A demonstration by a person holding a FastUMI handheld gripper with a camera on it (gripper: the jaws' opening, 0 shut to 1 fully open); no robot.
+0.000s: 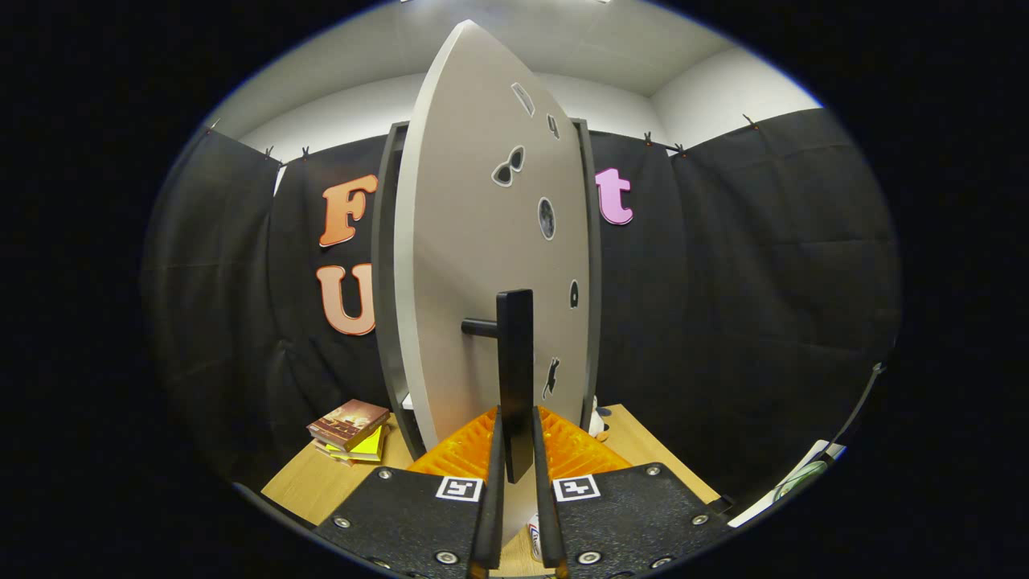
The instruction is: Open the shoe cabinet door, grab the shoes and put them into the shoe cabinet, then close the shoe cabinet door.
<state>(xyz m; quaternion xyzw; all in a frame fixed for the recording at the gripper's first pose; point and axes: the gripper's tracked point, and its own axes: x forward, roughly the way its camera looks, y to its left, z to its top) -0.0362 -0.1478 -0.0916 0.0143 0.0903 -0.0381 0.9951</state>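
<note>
The shoe cabinet's light grey door (474, 265), dotted with small stickers, stands swung partly out from the dark cabinet frame (387, 273) and is seen almost edge-on. A black bar handle (514, 354) juts from the door on a short post. My gripper (516, 438) is shut on the lower end of that handle, with both fingers (492, 474) pressed against its sides. The inside of the cabinet is hidden behind the door.
The cabinet stands on a wooden table (321, 478). A small stack of books (351, 430) lies on the table to the left of the cabinet. Black cloth hangs behind and to both sides. A cable (852, 414) droops at the far right.
</note>
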